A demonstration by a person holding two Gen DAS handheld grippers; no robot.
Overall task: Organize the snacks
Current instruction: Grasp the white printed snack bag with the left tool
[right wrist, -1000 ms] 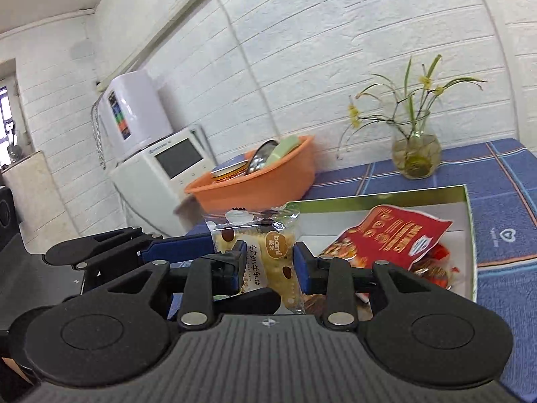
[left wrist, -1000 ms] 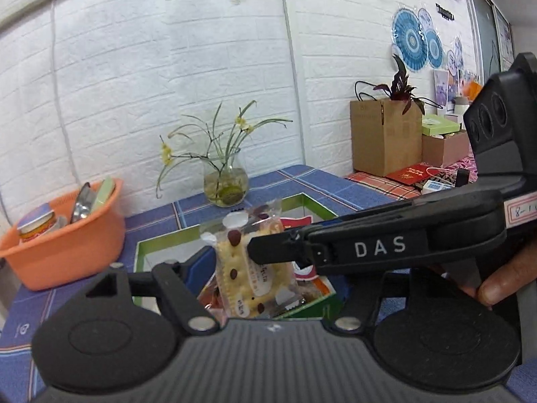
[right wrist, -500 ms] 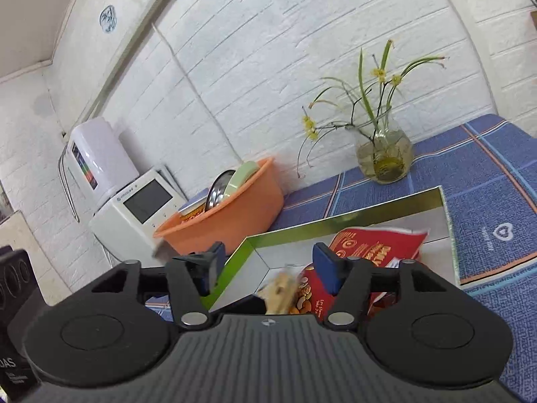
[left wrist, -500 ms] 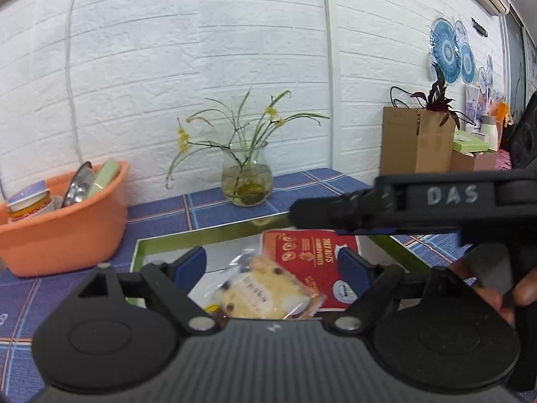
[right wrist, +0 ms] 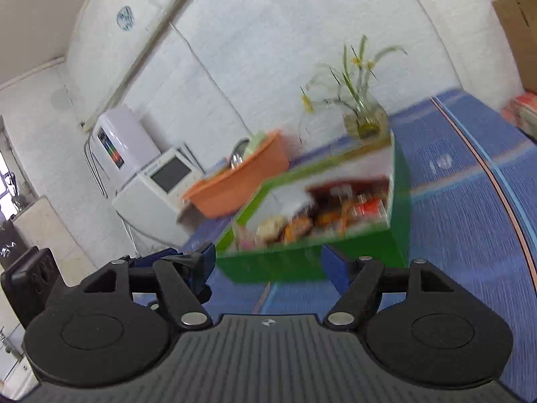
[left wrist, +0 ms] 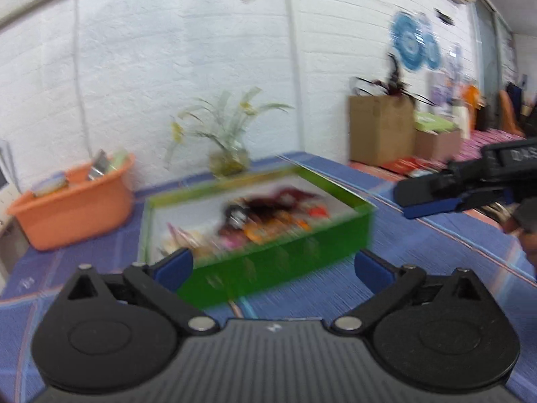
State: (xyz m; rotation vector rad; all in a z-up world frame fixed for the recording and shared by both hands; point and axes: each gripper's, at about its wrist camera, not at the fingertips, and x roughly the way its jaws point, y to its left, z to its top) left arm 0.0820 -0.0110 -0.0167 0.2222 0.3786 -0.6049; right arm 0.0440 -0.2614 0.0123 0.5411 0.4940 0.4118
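Note:
A green box (left wrist: 295,248) with white inside stands on the blue cloth, and a blurred heap of snack packs (left wrist: 268,218) lies in it. My left gripper (left wrist: 273,265) hangs just short of the box's near wall, its jaws opening wide with nothing between the pads. One of the right gripper's fingers (left wrist: 433,198) reaches in from the right, beside the box. In the right wrist view the green box (right wrist: 399,181) and its snack packs (right wrist: 335,215) lie ahead. My right gripper (right wrist: 268,263) is open and empty in front of it. The left gripper's fingers (right wrist: 157,260) show at the left.
An orange basin (left wrist: 74,211) holding tins and cutlery sits left of the box. A glass vase of flowers (left wrist: 228,158) stands behind it by the white brick wall. Cardboard boxes (left wrist: 379,127) stand far right. A white appliance (right wrist: 151,181) stands off the table's left end.
Both grippers let go of the biscuit pack they held together, and it dropped into the green box. Both opened wide and drew back from the box.

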